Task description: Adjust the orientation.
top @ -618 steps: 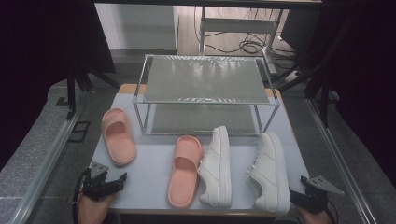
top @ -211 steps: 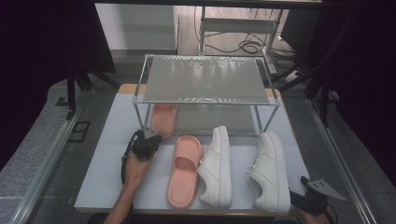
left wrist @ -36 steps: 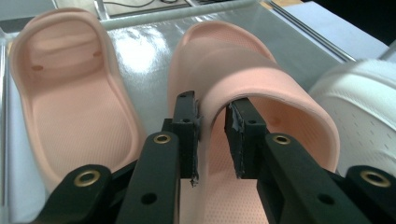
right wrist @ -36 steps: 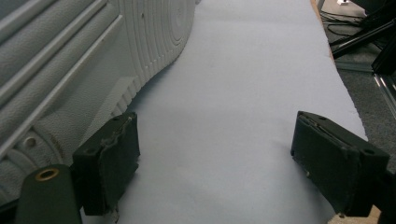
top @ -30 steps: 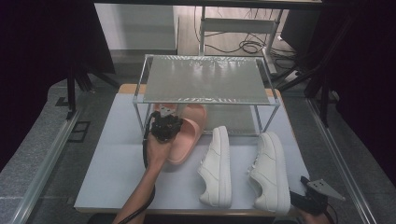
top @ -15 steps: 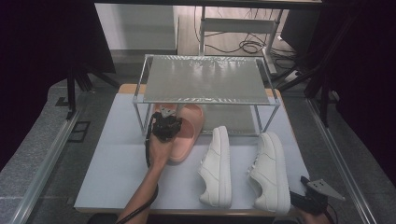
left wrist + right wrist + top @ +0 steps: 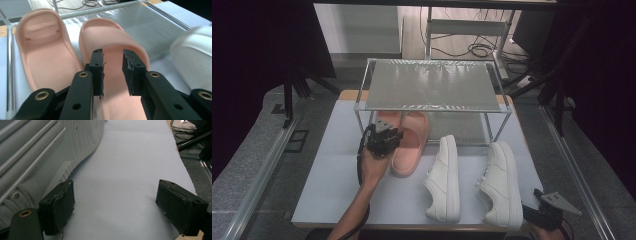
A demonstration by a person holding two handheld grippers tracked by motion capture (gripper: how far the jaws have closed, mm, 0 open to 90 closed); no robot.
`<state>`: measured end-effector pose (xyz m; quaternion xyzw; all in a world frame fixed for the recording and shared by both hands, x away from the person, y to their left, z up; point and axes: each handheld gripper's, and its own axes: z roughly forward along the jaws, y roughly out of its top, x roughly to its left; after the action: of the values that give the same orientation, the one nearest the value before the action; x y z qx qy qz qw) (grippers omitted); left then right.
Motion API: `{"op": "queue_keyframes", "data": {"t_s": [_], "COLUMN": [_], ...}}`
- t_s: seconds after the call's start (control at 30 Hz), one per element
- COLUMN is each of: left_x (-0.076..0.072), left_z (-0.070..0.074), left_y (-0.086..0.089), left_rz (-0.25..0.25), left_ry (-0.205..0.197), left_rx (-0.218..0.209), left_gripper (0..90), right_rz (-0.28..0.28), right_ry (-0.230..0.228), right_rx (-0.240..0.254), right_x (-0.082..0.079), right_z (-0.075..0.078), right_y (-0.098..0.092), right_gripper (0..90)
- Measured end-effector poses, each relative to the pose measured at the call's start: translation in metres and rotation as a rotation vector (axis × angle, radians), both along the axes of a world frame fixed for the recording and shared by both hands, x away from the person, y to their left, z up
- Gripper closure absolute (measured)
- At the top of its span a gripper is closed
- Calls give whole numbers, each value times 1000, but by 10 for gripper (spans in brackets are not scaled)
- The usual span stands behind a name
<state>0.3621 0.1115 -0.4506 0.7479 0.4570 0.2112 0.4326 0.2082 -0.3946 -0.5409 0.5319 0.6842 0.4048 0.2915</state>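
On the white table [image 7: 337, 165], at the front left leg of the metal rack [image 7: 432, 85], the left gripper [image 7: 113, 68] hovered over the near slipper [image 7: 117, 42]; its jaws stood a narrow gap apart above the slipper's strap and footbed, and that pink surface showed plainly between the pads (nothing was pinched there); the jaws had just been opening a little, with the slipper lying below them and not pressed by either pad. From the high view the same left gripper [image 7: 383, 140] sat just beside the slipper's left edge, the person's forearm [image 7: 362, 200] coming up from the bottom of the picture. That near slipper [image 7: 408, 145] lay with its toe pushed onto the rack's lower shelf and its heel out on the white table; the far slipper [image 7: 42, 47] lay alongside it to the left in the left gripper view, sole down, the two touching or nearly so along their sides. Two white sneakers [image 7: 472, 177] stood side by side on the table to the right, toes toward the rack. At the table's near right corner the right gripper [image 7: 548, 212] rested low; in its own view the right gripper [image 7: 115, 207] held its jaws wide apart over bare white table, the left pad near a sneaker's ribbed sole [image 7: 75, 142], holding nothing.
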Motion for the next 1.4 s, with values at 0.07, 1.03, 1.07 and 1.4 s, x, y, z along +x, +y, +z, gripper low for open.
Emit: {"op": "queue_keyframes", "data": {"t_s": [0.07, 1.03, 1.07, 1.4], "left_x": [-6, -85, -84, -73], "left_z": [-2, -57, -59, -62], "left_y": [3, 13, 11, -1], "left_rz": [-14, -178, -180, -182], "left_ry": [5, 91, 98, 88], "left_rx": [1, 134, 144, 186], "left_gripper": [720, 893, 892, 878], "right_rz": [0, -3, -3, -3], "right_ry": [0, -1, -1, -2], "right_rx": [-1, 3, 2, 2], "right_x": [0, 0, 0, 0], "right_z": [0, 0, 0, 0], "right_y": [0, 0, 0, 0], "right_gripper": [154, 154, 154, 154]}}
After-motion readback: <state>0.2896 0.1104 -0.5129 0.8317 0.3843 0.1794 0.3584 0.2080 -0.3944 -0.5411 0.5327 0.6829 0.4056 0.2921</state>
